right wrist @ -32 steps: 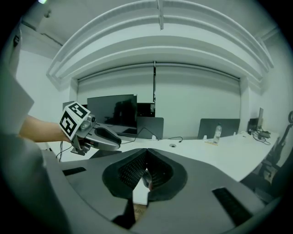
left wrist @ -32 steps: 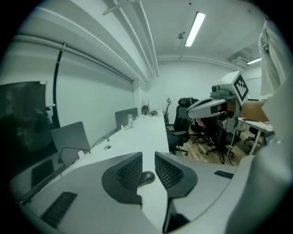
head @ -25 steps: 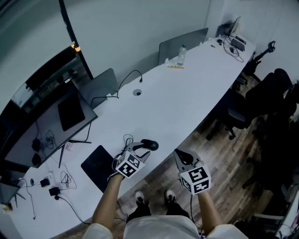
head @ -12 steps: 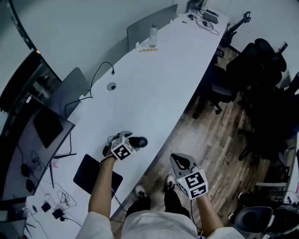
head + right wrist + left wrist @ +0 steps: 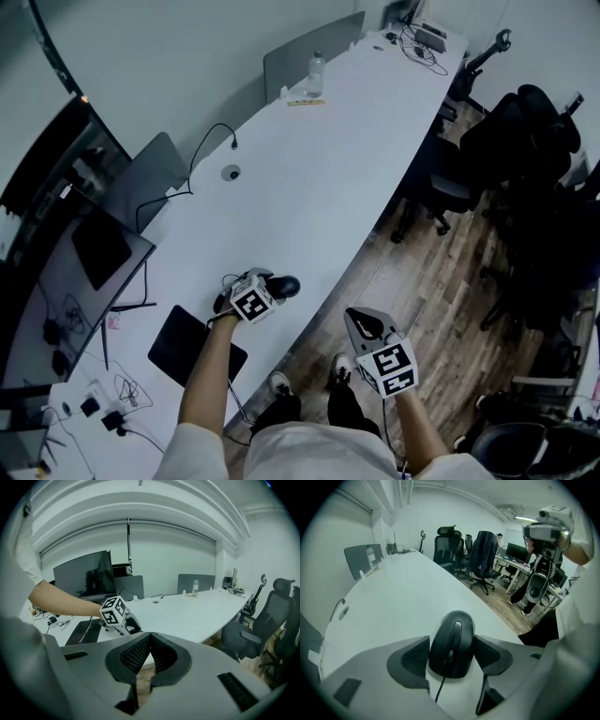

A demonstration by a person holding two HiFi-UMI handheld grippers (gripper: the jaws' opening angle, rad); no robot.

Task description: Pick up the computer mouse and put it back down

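A black wired computer mouse [image 5: 285,286] [image 5: 454,620] rests on the white table [image 5: 309,169] near its front edge. My left gripper [image 5: 273,285] [image 5: 451,649] points down over it, with one jaw on either side of the mouse. The jaws are closing, and the pads stand right at the mouse's sides without a clear squeeze. The mouse's cable runs back under the gripper. My right gripper [image 5: 362,324] [image 5: 150,638] hangs off the table's edge above the wood floor. It is shut and holds nothing.
A black mouse pad [image 5: 192,345] lies left of the left arm, and a dark monitor [image 5: 84,253] stands beyond it. Grey dividers [image 5: 155,178], a cable grommet [image 5: 231,173] and a water bottle [image 5: 315,73] sit farther along. Office chairs [image 5: 525,131] stand on the right.
The left gripper came down to the table with the mouse and its jaws spread away from it. The right gripper sank a little.
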